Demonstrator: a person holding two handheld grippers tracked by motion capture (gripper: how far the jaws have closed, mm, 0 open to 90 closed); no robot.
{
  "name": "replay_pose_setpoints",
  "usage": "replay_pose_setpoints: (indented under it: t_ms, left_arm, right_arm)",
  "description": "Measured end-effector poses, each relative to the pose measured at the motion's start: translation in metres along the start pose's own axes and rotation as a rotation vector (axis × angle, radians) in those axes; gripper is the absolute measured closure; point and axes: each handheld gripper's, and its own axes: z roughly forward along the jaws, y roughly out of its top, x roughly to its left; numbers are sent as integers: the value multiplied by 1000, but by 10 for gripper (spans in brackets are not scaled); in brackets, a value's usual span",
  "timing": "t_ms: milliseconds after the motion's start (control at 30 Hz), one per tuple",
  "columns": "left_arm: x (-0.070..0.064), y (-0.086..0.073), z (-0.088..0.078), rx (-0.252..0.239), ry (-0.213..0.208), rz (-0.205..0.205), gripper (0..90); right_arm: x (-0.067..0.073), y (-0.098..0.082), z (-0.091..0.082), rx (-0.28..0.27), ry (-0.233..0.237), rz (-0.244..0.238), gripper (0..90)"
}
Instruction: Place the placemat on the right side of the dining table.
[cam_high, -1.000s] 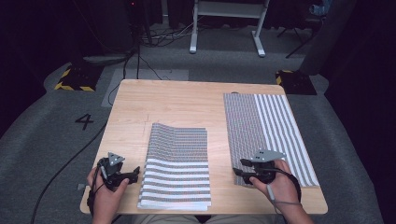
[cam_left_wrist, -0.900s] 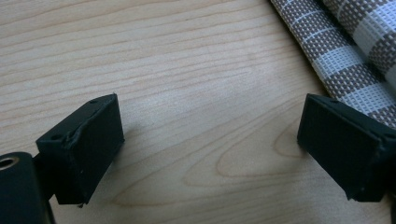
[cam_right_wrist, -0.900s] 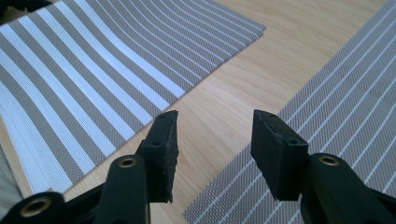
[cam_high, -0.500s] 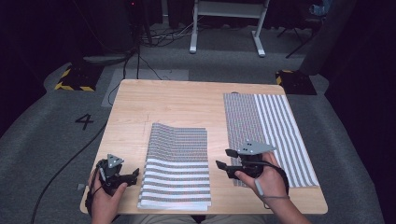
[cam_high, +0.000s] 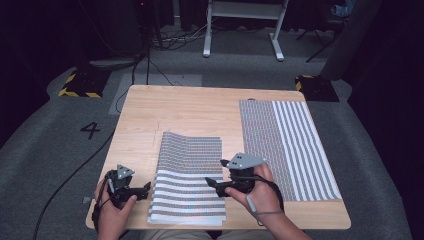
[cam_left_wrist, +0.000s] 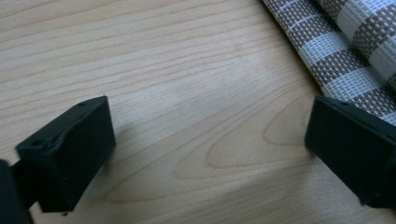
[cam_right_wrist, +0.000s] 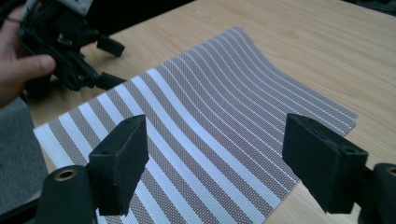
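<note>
Wood table (cam_high: 200, 107): folded striped mat (cam_high: 187, 182), grippers open.

Counter (cam_high: 200, 112) is evenly lit from above, the room around it is pretty much black, and the close-up jaws look soft.

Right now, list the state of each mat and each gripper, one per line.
Folded striped mat: folded over, flat, far edge slightly lifted, ungripped.
Flat striped mat: spread out, untouched.
Left gripper: open, jaws just opened, over bare table beside the mat edge.
Right gripper: open, jaws just opened, above the folded mat.
</note>
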Motion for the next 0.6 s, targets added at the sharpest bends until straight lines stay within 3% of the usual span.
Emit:
replay_pose_setpoints:
  t_ms: [100, 333, 600]
  left_arm:
    - [0, 0, 0, 0, 0, -1, 0]
    - [1, 1, 1, 3, -5, 4, 0]
    - [1, 1, 1, 6, -3, 6, 0]
  right_arm:
    - [5, -2, 13, 44, -4, -33, 239]
    - [13, -11, 49, 87, -5, -22, 236]
    - [11, -28, 80, 158, 0, -7, 233]
